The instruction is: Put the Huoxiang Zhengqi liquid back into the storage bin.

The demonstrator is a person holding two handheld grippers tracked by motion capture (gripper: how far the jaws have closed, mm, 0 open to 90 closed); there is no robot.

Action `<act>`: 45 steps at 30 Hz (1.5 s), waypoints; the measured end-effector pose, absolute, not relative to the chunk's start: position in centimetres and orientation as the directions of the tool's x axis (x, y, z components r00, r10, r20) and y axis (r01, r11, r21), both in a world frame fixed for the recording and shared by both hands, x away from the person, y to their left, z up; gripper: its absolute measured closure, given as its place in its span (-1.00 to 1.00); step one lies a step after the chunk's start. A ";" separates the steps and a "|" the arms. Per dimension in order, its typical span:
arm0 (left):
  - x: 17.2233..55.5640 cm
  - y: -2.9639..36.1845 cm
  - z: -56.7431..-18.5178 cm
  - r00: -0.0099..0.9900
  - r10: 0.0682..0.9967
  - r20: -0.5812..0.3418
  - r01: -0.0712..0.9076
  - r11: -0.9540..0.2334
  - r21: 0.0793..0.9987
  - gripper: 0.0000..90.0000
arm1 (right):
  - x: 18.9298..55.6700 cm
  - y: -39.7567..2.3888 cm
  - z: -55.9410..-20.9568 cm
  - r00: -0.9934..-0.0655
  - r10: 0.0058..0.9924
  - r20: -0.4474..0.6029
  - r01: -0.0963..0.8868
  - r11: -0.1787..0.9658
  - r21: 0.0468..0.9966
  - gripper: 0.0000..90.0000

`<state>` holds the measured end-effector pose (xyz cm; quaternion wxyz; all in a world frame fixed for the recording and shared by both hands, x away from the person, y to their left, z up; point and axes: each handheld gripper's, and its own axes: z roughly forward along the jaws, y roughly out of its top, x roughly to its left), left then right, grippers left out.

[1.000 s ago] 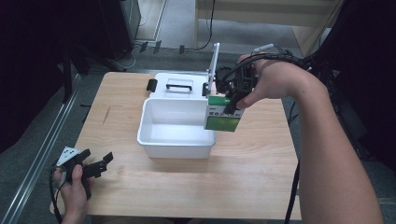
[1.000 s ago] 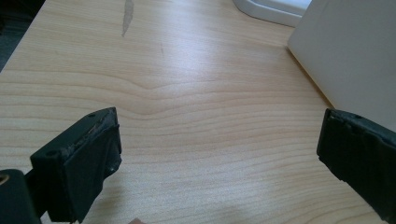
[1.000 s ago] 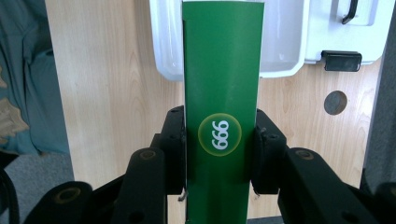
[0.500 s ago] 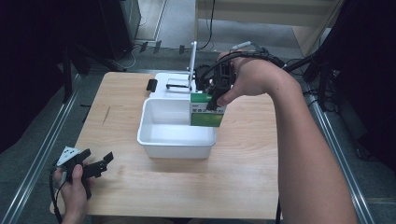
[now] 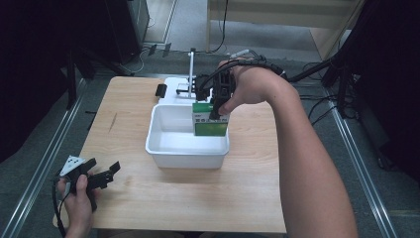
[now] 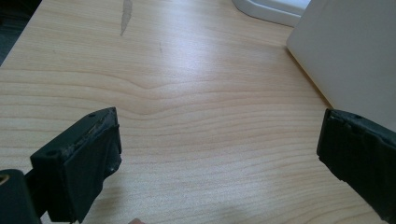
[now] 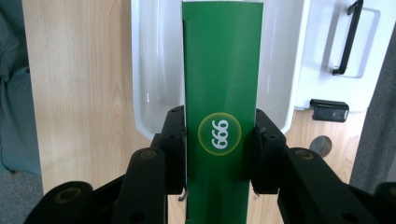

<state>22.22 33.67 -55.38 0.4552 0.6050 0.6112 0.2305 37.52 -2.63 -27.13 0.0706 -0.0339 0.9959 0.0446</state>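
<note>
A green and white carton [image 5: 210, 120] hangs over the right half of an open white plastic bin [image 5: 171, 148], its lower part inside the bin's walls. My right gripper [image 5: 216, 105] is shut on the carton from above. In the right gripper view both black pads press the green box [image 7: 220, 93] on its sides, with the bin [image 7: 149, 70] below it. My left gripper [image 5: 101, 174] rests low on the table near the front left corner, held by a hand. Its jaws stand wide apart in the left gripper view, with only bare wood between the fingers [image 6: 79, 163].
The bin's white lid [image 5: 179, 88] with a black handle lies flat behind the bin. A small black clip [image 5: 160, 90] lies beside the lid. Cables trail from the right wrist. The wooden table [image 5: 223, 198] has bare room in front of the bin.
The right hand carried the green carton leftward and down, from beside the bin's right rim to over its inside. The left gripper stayed where it was.
</note>
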 end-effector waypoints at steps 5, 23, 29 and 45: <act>22.2 33.7 -55.4 0.147 0.949 -0.279 0.529 0.163 0.833 -0.98 | 37.9 -2.6 -28.0 -0.987 -0.077 -0.142 -0.089 0.993 0.077 0.44; 22.2 33.7 -55.4 0.145 0.950 -0.277 0.530 0.162 0.832 -0.99 | 38.9 -3.1 -32.1 -0.990 -0.080 -0.118 -0.091 0.992 0.091 0.43; 22.2 33.7 -55.4 0.145 0.949 -0.280 0.529 0.165 0.833 -0.99 | 39.3 -3.0 -33.5 -0.990 -0.086 -0.113 -0.097 0.991 0.093 0.44; 22.2 33.7 -55.4 0.144 0.949 -0.281 0.525 0.167 0.835 -0.99 | 40.4 -3.2 -36.5 -0.990 -0.068 -0.122 -0.081 0.990 0.112 0.43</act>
